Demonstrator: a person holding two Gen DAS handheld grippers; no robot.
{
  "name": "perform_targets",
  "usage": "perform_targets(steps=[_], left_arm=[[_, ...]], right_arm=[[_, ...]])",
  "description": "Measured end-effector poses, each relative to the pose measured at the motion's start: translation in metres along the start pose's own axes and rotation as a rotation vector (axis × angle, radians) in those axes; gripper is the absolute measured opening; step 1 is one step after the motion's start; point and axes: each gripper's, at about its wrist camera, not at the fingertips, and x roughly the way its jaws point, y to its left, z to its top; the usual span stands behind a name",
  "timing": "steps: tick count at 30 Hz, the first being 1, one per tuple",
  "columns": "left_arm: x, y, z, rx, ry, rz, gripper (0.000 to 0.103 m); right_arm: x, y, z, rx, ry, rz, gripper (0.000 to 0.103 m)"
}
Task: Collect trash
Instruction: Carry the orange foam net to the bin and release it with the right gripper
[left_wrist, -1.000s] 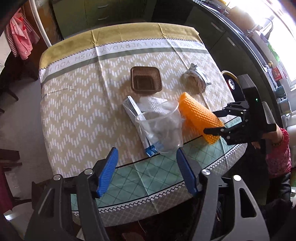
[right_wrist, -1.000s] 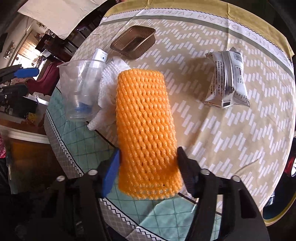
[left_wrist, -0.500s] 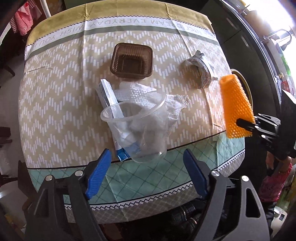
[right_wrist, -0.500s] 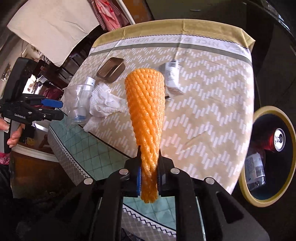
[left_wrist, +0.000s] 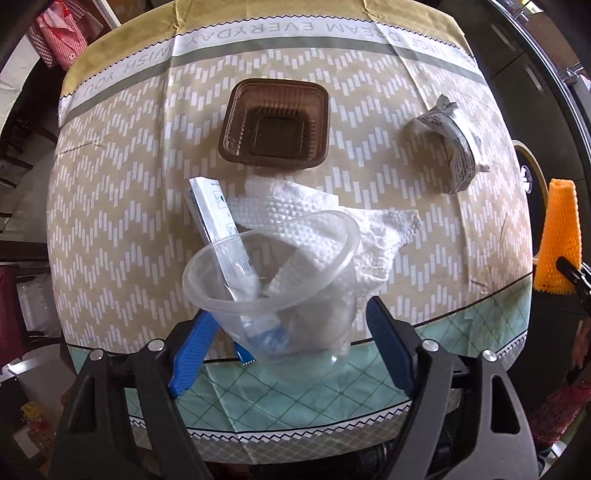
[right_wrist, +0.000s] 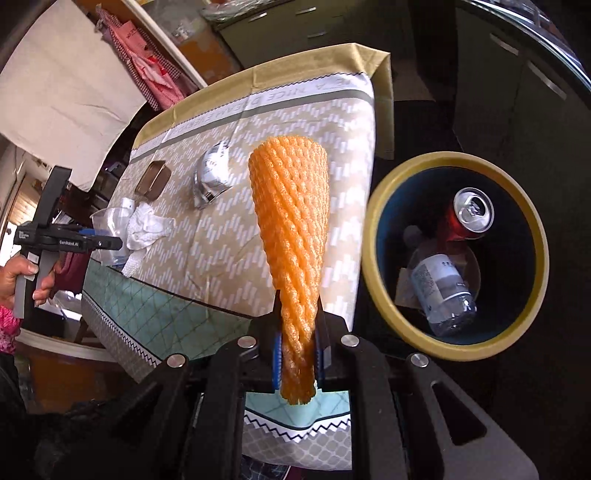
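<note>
Right wrist view: our right gripper (right_wrist: 298, 363) is clamped on the narrow end of the orange foam net (right_wrist: 291, 236), held off the table beside the bin (right_wrist: 380, 206). Left gripper (left_wrist: 288, 349) fingers stand apart either side of the clear cup (left_wrist: 273, 280). Risks: the net springs out of the pinch short of the bin; the cup tips or crushes on closing.

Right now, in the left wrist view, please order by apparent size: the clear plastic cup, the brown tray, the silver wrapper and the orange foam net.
1. clear plastic cup, though it is nearest to the camera, which enlarges it
2. brown tray
3. silver wrapper and orange foam net look alike; unranked
</note>
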Motion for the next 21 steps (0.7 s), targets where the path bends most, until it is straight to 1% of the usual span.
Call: perform_targets(steps=[1, 4, 7, 13, 15, 17, 18, 19, 20, 21], left_arm=[[0.002, -0.001, 0.001, 0.006, 0.006, 0.011, 0.068], [0.007, -0.002, 0.005, 0.013, 0.011, 0.016, 0.068], [0.007, -0.008, 0.01, 0.034, -0.01, 0.025, 0.067], [-0.012, -0.012, 0.012, 0.068, -0.062, 0.006, 0.067], [-0.018, -0.014, 0.012, 0.075, -0.072, -0.005, 0.067], [-0.024, -0.015, 0.012, 0.08, -0.08, -0.013, 0.067], [-0.027, -0.016, 0.012, 0.087, -0.084, -0.018, 0.067], [-0.029, -0.018, 0.012, 0.091, -0.088, -0.023, 0.067], [-0.033, -0.018, 0.008, 0.095, -0.094, -0.027, 0.067], [-0.037, -0.02, 0.007, 0.103, -0.099, -0.032, 0.067]], right_arm=[[-0.004, -0.01, 0.001, 0.017, -0.012, -0.011, 0.013], [-0.011, -0.038, 0.006, 0.076, -0.042, -0.058, 0.013], [-0.012, -0.07, 0.01, 0.142, -0.06, -0.111, 0.013], [-0.005, -0.122, 0.015, 0.238, -0.07, -0.222, 0.013], [0.0, -0.137, 0.018, 0.274, -0.076, -0.24, 0.013], [0.005, -0.15, 0.022, 0.302, -0.08, -0.252, 0.021], [0.008, -0.156, 0.024, 0.313, -0.088, -0.254, 0.04], [0.012, -0.162, 0.026, 0.318, -0.079, -0.253, 0.069], [0.015, -0.166, 0.027, 0.323, -0.072, -0.269, 0.075], [0.016, -0.169, 0.026, 0.327, -0.078, -0.296, 0.075]])
